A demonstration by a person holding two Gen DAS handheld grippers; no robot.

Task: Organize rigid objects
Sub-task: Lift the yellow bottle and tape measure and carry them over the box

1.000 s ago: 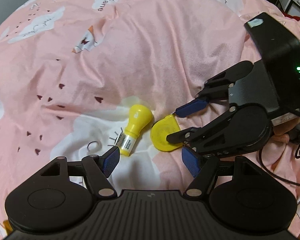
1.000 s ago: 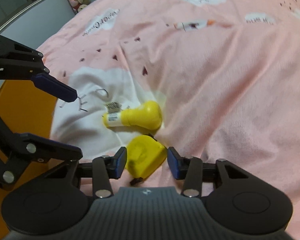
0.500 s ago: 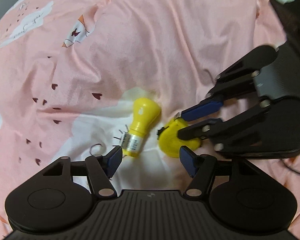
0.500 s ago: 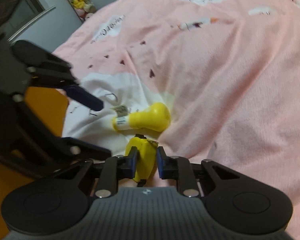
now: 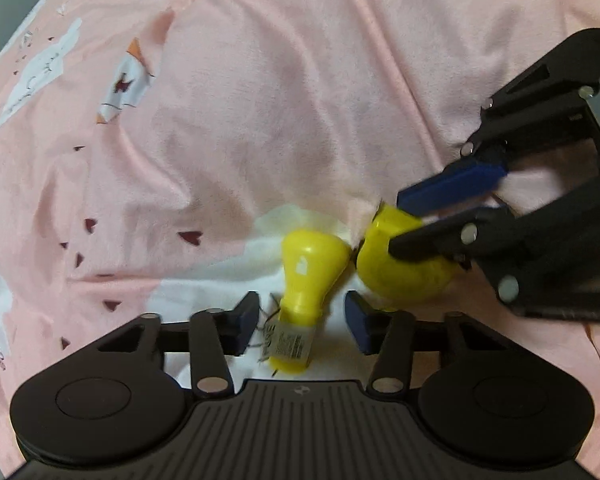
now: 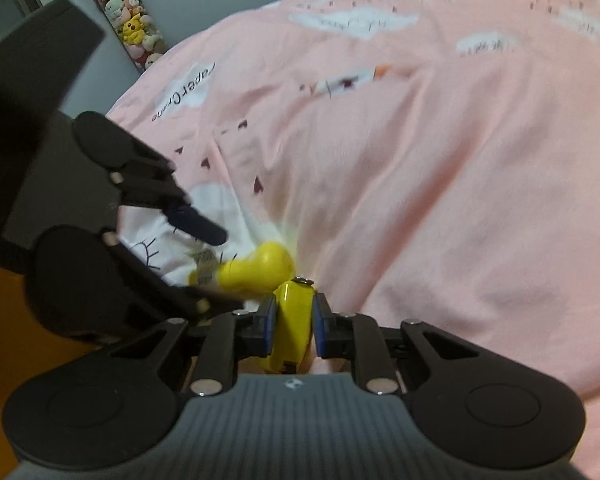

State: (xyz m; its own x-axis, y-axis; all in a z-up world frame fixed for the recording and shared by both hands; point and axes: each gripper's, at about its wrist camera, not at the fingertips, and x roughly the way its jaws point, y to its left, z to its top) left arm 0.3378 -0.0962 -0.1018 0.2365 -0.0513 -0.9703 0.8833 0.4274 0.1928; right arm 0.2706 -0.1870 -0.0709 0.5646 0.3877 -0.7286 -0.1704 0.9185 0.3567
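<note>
A yellow bulb-shaped bottle with a labelled neck lies on the pink bedspread. My left gripper is open, its blue pads on either side of the bottle's neck without touching it. My right gripper is shut on a yellow tape measure just right of the bottle. In the left wrist view the tape measure sits between the right gripper's fingers, close to the bottle's round end.
The bedspread is creased, with white cloud prints. An orange surface lies at the bed's left side. A strip of plush toys hangs on the grey wall beyond.
My right gripper has closed on the tape measure. My left gripper has moved forward so its open fingers straddle the bottle's neck.
</note>
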